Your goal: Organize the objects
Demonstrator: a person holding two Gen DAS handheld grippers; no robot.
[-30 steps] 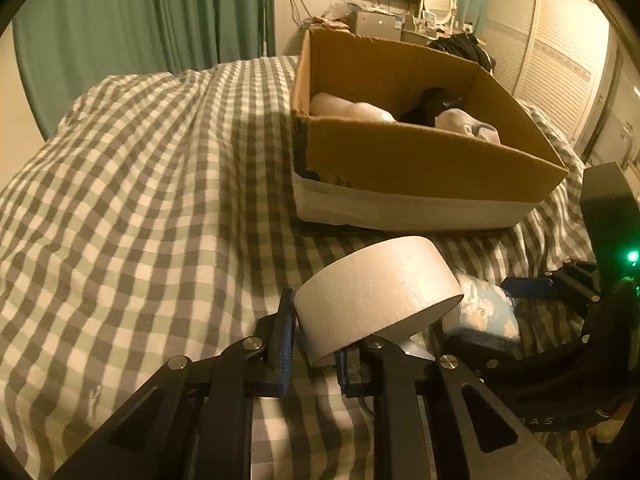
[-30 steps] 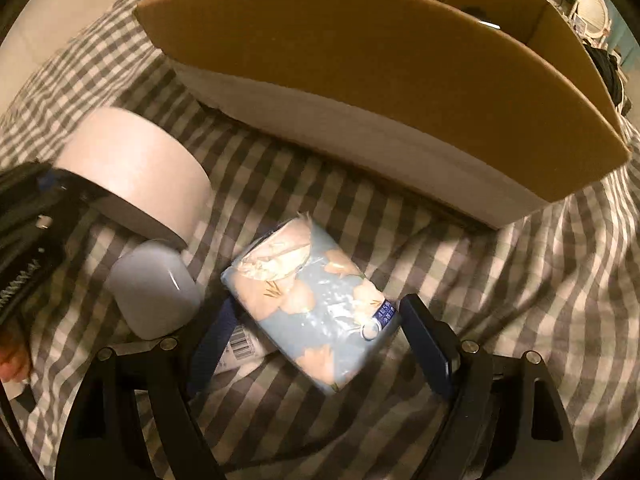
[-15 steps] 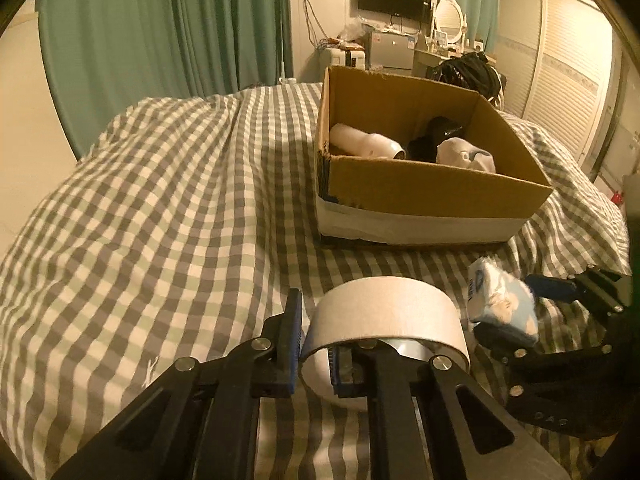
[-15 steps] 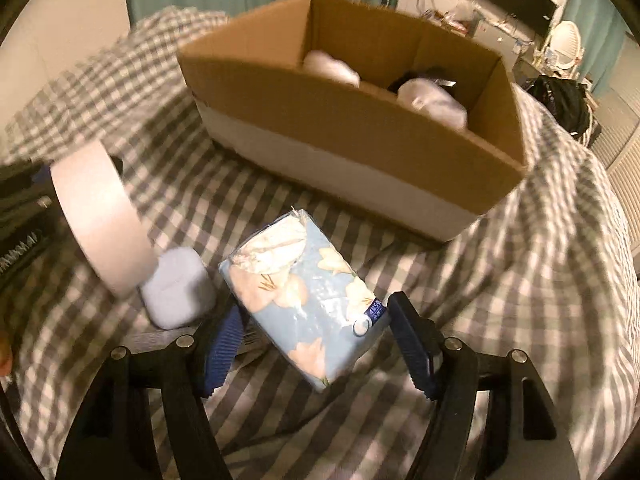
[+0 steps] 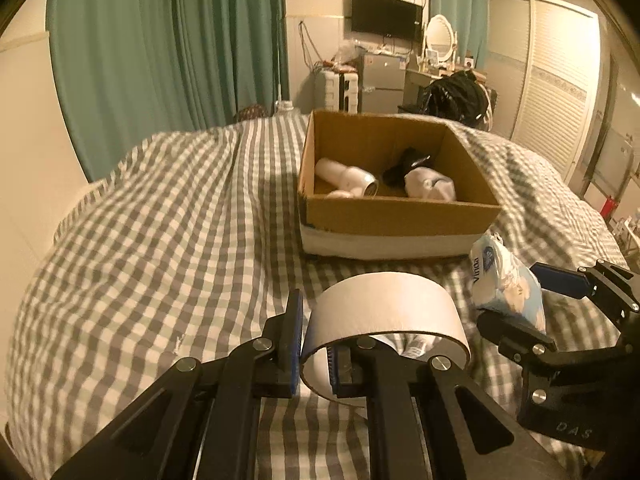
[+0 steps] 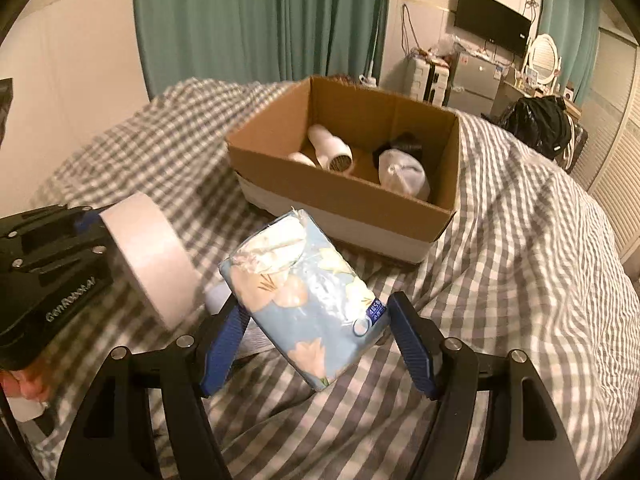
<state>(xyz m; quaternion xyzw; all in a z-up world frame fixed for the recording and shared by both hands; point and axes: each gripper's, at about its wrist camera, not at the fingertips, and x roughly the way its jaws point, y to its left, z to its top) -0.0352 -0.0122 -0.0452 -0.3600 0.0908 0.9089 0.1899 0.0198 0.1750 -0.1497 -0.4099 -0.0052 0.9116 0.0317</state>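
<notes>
— Left hand-held gripper (image 5: 314, 350), as seen from the left wrist: what is held?

— A wide roll of white tape (image 5: 382, 326) is clamped by its wall, one finger outside the ring and one inside it, so the fingers are nearly closed. The roll is held up above the checked bedspread (image 5: 160, 240). Ahead, an open cardboard box (image 5: 396, 216) is seen on the bed, with a white hair dryer (image 5: 346, 178), a rolled white sock (image 5: 430, 184) and a dark item (image 5: 404, 164) inside it. At the right edge, the right hand-held gripper (image 5: 516, 300) is seen with a blue tissue pack (image 5: 506, 284) between its fingers.

— And from the right wrist?

— The right hand-held gripper (image 6: 316, 334) is closed partway on the tissue pack (image 6: 308, 296), which is pinched at its lower end between the two blue pads (image 6: 410, 346) and tilted, clear of the bedspread (image 6: 520, 260). The box (image 6: 344, 196) is seen just beyond the pack, with the hair dryer (image 6: 330, 150) and sock (image 6: 402, 176) inside. To the left, the tape roll (image 6: 150, 258) is carried by the left hand-held gripper (image 6: 90, 222). A small pale object is glimpsed under the roll; what it is cannot be told. Green curtains (image 6: 260, 20) are seen behind the bed.
</notes>
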